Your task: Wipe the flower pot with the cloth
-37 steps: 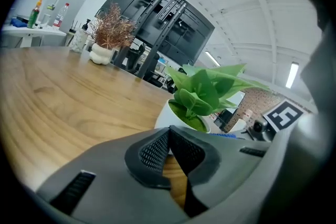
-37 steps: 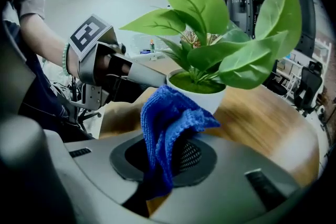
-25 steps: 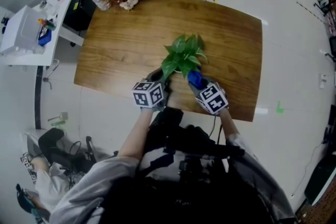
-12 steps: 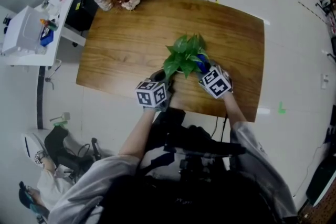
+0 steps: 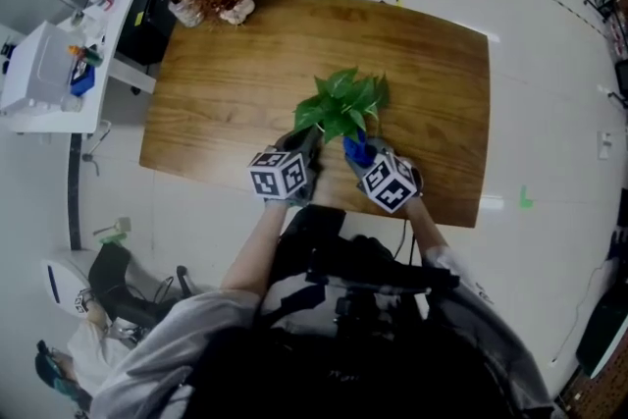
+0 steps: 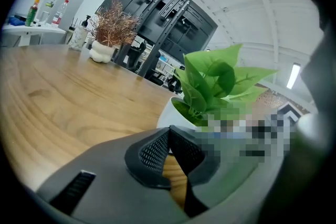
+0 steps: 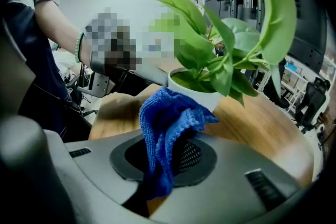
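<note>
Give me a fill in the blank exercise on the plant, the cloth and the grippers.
The right gripper is shut on a ____ cloth.
The flower pot under the green leaves is ____.
The left gripper, shut, holds ____.
The table is made of ____.
Missing: blue; white; nothing; wood.

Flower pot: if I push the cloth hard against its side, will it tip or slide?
It probably slides first: the flower pot looks small and sits on a smooth wooden table. Its tall leaves may make it top-heavy, so push low. The cloth looks floppy and should conform.
</note>
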### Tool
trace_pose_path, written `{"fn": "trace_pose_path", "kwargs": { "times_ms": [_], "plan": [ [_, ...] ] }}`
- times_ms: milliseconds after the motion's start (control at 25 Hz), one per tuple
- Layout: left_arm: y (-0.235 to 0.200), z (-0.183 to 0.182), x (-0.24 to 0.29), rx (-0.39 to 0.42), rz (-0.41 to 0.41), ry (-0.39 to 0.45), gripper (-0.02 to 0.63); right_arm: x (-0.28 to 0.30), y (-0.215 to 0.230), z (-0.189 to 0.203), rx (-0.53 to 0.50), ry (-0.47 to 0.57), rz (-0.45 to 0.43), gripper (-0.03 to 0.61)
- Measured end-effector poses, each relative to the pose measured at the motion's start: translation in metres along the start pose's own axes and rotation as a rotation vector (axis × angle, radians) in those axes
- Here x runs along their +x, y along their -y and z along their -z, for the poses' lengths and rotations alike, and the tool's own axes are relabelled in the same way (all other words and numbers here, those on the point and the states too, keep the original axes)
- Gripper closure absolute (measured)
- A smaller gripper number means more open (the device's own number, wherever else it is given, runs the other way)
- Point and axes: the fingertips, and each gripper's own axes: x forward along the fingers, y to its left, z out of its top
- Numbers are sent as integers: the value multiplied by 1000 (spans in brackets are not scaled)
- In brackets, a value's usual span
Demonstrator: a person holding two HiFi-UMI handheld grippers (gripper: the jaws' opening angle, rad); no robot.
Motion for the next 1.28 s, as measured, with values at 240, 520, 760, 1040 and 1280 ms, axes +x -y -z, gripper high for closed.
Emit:
{"fn": "trace_pose_path", "kwargs": {
  "times_ms": [240,520,760,1040,1280],
  "plan": [
    [1,0,6,-1,8,-4,614,10,-15,-11,33,21,-30,502],
    [5,6,3,20,19,-30,614,-16,24,18,134,-4,38,502],
    [9,10,4,22,24,-36,614,-12,92,18,37,-30,117,502],
    [10,0,4,23,35,-10,614,9,95,-2,-124,-19,18,502],
    [3,-5,6,-1,21,11,614,5,75,-4,-84,5,19,502]
  ]
}}
